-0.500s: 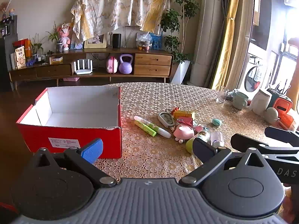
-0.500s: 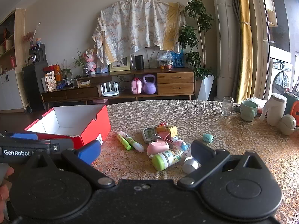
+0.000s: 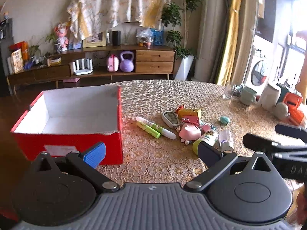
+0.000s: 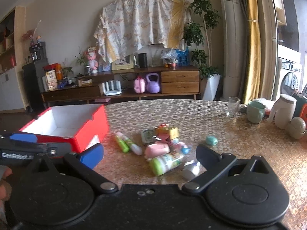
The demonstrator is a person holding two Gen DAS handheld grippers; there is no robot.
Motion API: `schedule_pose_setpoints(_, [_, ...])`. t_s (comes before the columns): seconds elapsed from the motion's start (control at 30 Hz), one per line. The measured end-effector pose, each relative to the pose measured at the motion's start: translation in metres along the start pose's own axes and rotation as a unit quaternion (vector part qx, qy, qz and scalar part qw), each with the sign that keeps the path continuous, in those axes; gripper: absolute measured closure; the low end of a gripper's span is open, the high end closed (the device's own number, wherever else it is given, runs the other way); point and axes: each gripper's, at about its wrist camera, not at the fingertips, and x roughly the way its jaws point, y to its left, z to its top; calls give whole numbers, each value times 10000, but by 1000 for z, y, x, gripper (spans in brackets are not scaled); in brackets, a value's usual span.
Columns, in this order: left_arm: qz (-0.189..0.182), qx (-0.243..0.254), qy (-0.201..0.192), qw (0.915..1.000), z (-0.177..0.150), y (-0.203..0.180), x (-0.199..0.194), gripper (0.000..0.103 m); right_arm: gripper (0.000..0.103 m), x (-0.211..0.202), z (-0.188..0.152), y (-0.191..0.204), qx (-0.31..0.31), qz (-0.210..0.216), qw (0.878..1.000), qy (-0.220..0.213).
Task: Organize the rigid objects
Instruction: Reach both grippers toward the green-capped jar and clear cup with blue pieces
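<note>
Barely anything has shifted since half a second ago — our views have crept slightly closer to the pile, and the red box (image 3: 67, 126) at the left of the frame remains empty. Both the left claw (image 3: 151, 151) and right claw (image 4: 149, 155) stand wide apart, holding nothing. The clutter — green markers (image 3: 153, 127), pink dish (image 3: 190, 133), green-capped bottle (image 4: 167, 162) — lies mid-frame on the counter (image 3: 163, 159), untouched, so we judge sorting hasn't begun.

A home living room: a wooden sideboard (image 4: 119, 88), potted plant (image 4: 203, 38), yellow curtains (image 4: 253, 44), and a lace-covered worktop (image 4: 172, 111).
</note>
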Motion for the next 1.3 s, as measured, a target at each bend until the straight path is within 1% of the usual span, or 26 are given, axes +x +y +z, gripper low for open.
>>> schedule_pose_setpoints(0.17, [-211, 226, 148, 9994, 5, -12, 31, 0, 0, 29, 2, -29, -160, -197, 9990, 381])
schedule_pose_setpoints(0.23, [-243, 358, 148, 9990, 5, -21, 44, 0, 0, 43, 0, -43, -59, -237, 9980, 579])
schedule_pose_setpoints(0.3, [-282, 460, 160, 9984, 6, -30, 58, 0, 3, 58, -2, -55, 151, -235, 9963, 812])
schedule_pose_setpoints(0.4, [-420, 491, 233, 9976, 5, -40, 79, 0, 6, 78, -5, -71, 374, -243, 9931, 1081])
schedule_pose_setpoints(0.47, [-472, 553, 298, 9969, 5, -49, 94, 0, 8, 87, -8, -75, 358, -292, 9920, 1172])
schedule_pose_setpoints(0.6, [-496, 726, 394, 9954, 0, -66, 122, 0, 11, 110, -10, -87, 450, -244, 9889, 1395])
schedule_pose_setpoints(0.77, [-506, 877, 552, 9933, -8, -79, 156, 0, 22, 136, -10, -97, 694, -158, 9837, 1651])
schedule_pose_setpoints(0.8, [-506, 898, 604, 9928, -9, -81, 163, 0, 23, 140, -10, -98, 725, -143, 9829, 1685])
schedule_pose_setpoints(0.93, [-570, 901, 755, 9914, -14, -85, 181, 1, 26, 153, -13, -102, 805, -99, 9797, 1835])
schedule_pose_setpoints(0.97, [-608, 907, 769, 9910, -15, -86, 183, 1, 29, 156, -14, -102, 812, -89, 9790, 1866])
schedule_pose_setpoints(1.1, [-692, 1025, 773, 9893, -16, -91, 193, 2, 33, 164, -17, -102, 809, -108, 9766, 1989])
schedule_pose_setpoints(1.17, [-715, 1107, 769, 9883, -17, -94, 196, 7, 35, 167, -18, -103, 830, -129, 9752, 2047])
schedule_pose_setpoints(1.23, [-723, 1204, 740, 9873, -18, -98, 199, 7, 38, 170, -19, -104, 876, -87, 9738, 2098])
schedule_pose_setpoints(1.3, [-799, 1275, 727, 9859, -19, -102, 199, 15, 40, 172, -19, -104, 886, -79, 9730, 2131])
